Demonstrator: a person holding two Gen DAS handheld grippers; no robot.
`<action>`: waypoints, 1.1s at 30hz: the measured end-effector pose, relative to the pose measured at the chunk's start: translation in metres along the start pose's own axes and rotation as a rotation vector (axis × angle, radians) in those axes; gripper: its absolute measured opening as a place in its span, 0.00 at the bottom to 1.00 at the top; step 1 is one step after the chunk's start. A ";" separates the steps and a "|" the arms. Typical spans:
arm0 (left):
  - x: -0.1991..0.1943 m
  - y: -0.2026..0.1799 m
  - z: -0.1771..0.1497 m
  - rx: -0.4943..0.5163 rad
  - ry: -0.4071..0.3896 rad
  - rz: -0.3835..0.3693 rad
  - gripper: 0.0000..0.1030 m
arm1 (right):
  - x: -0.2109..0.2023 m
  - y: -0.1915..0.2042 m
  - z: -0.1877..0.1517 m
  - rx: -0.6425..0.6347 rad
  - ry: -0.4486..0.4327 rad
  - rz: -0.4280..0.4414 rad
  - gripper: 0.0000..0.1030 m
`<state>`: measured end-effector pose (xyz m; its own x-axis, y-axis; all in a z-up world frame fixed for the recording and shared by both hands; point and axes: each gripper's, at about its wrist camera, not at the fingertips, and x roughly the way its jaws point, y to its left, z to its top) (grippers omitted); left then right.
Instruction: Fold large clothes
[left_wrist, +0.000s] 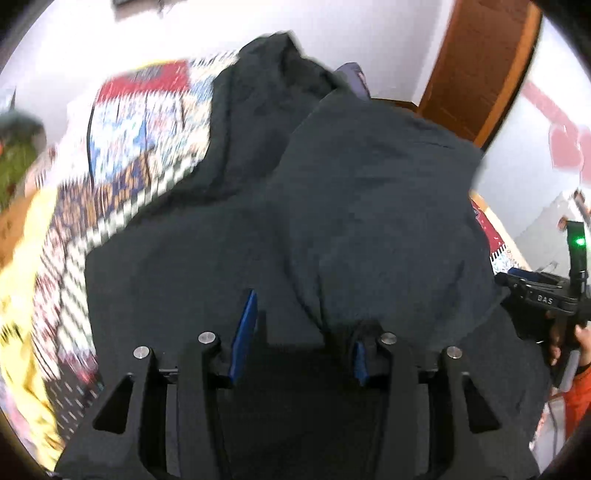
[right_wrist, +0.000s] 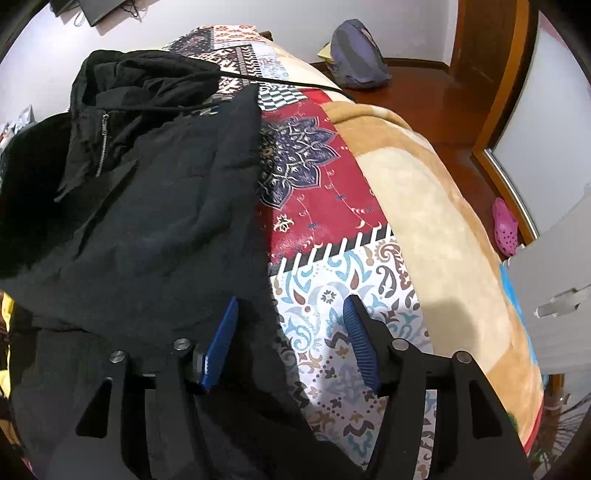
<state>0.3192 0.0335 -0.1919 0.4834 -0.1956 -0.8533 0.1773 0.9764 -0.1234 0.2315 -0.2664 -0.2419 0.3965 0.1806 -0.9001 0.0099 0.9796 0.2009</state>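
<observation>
A black zip hoodie (right_wrist: 147, 206) sprawls on a patterned bedspread (right_wrist: 332, 229), long axis running away from both grippers. The left gripper (left_wrist: 303, 332) has cloth draped over one finger, grip unclear; the right gripper (right_wrist: 291, 343) gapes astride its side edge.

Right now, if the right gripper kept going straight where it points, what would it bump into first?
Most likely the patterned blanket on the bed, right beside the edge of the black hooded jacket. The right gripper has its jaws apart, straddling that edge, so it might brush the jacket too.
</observation>
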 end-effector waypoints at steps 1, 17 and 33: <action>0.001 0.005 -0.005 -0.023 0.009 -0.012 0.45 | 0.000 0.000 0.000 0.002 0.001 -0.003 0.54; -0.033 0.055 -0.041 -0.347 -0.059 -0.253 0.47 | 0.002 0.019 -0.003 -0.075 0.010 -0.112 0.54; -0.067 0.074 -0.073 -0.146 -0.088 0.200 0.53 | 0.001 0.021 -0.006 -0.059 0.011 -0.131 0.54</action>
<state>0.2369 0.1252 -0.1809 0.5702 0.0012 -0.8215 -0.0519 0.9981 -0.0346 0.2268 -0.2450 -0.2403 0.3850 0.0510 -0.9215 0.0069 0.9983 0.0582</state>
